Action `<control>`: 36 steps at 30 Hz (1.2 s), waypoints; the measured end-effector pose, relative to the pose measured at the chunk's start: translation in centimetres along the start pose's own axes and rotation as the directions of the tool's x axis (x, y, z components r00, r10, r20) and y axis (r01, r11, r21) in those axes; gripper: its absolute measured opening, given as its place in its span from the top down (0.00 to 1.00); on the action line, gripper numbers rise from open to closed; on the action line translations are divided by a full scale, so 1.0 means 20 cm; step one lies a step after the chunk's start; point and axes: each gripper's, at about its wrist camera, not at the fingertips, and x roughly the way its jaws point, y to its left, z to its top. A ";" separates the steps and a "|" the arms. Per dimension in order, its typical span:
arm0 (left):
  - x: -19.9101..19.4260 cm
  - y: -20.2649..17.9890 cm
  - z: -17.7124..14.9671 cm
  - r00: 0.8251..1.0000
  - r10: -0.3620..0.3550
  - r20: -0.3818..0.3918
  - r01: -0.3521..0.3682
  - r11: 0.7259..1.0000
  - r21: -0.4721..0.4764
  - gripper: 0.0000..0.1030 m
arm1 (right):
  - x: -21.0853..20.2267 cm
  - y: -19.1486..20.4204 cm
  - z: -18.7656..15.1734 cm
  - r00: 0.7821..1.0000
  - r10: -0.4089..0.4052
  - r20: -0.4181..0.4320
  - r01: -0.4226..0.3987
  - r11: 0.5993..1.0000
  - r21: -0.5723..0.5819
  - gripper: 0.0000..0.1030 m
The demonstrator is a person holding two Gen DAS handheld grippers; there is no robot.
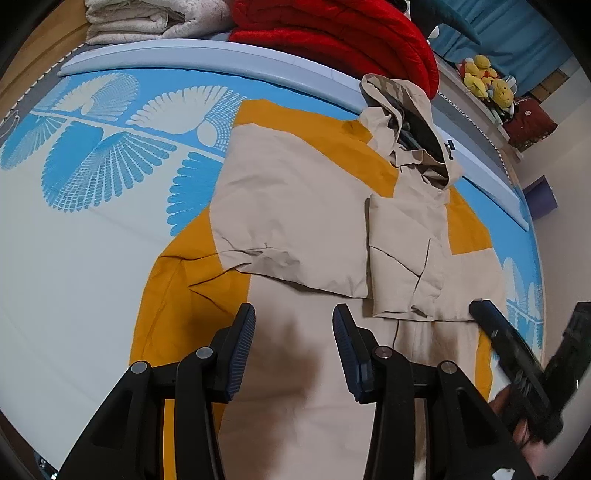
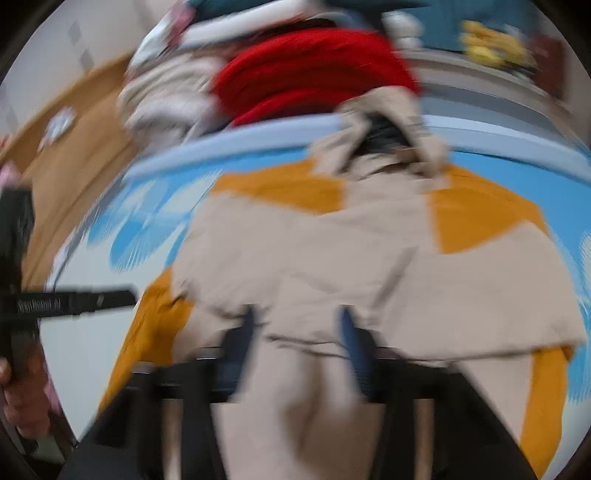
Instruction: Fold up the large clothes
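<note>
Left wrist view: left gripper (image 1: 293, 328) had its jaws part spread, nothing btwn the pads, hanging over the lower body of the jacket (image 1: 295, 206) w/o visibly touching it. Right gripper (image 1: 532, 332) showed at the right edge, blurred, jaws apart, nothing in them, over the jacket's right hem area; a hand behind it was barely visible. Jacket was beige w/ mustard panels, lying flat, both sleeves folded in across the chest; hood (image 1: 410, 122) pointed to the far edge, hem toward the camera, so the long axis ran near to far. It lay on a mat (image 1: 92, 192), white w/ blue fan pattern and a pale blue raised border. Beyond the border: red quilt (image 1: 332, 33), folded cream blanket (image 1: 147, 18), yellow plush toys (image 1: 484, 79) on a ledge, blue curtain (image 1: 509, 26). Right wrist view, heavily motion-blurred: right gripper (image 2: 297, 328) had its jaws spread, nothing pinched, the folded sleeve edge just under/behind the pads; contact couldn't be told. Left gripper (image 2: 74, 299) came in from the left edge, held by a hand (image 2: 26, 398); its jaw state couldn't be read here. Jacket (image 2: 332, 258) filled the centre, hood (image 2: 388, 125) far, hem near. Mat (image 2: 122, 229) under it, red quilt (image 2: 314, 74) past the border, wooden floor (image 2: 74, 147) at left.
</note>
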 end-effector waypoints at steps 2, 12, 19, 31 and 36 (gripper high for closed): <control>0.00 0.00 0.00 1.000 -0.003 0.001 0.003 1.000 0.002 0.61 | 0.03 -0.15 0.00 1.000 0.003 -0.009 -0.001 0.990 0.141 0.41; -0.02 0.04 0.03 1.000 -0.003 0.009 0.003 1.000 -0.017 0.61 | 0.46 -0.27 -0.05 0.990 0.090 -0.108 -0.033 0.896 0.443 0.91; -0.01 0.10 0.09 1.000 0.004 0.014 -0.004 0.999 -0.044 0.61 | 0.26 0.24 0.19 0.919 0.393 0.003 -0.388 0.905 0.173 0.89; 0.15 0.39 0.14 0.999 -0.032 -0.009 0.028 0.956 -0.291 0.70 | -0.43 -0.34 -0.06 0.992 -0.024 0.128 -0.014 0.958 0.285 0.60; 0.27 0.36 0.12 0.991 -0.126 -0.037 0.105 0.930 -0.352 0.70 | -0.32 -0.79 -0.13 0.991 -0.133 0.032 0.100 0.863 0.496 0.60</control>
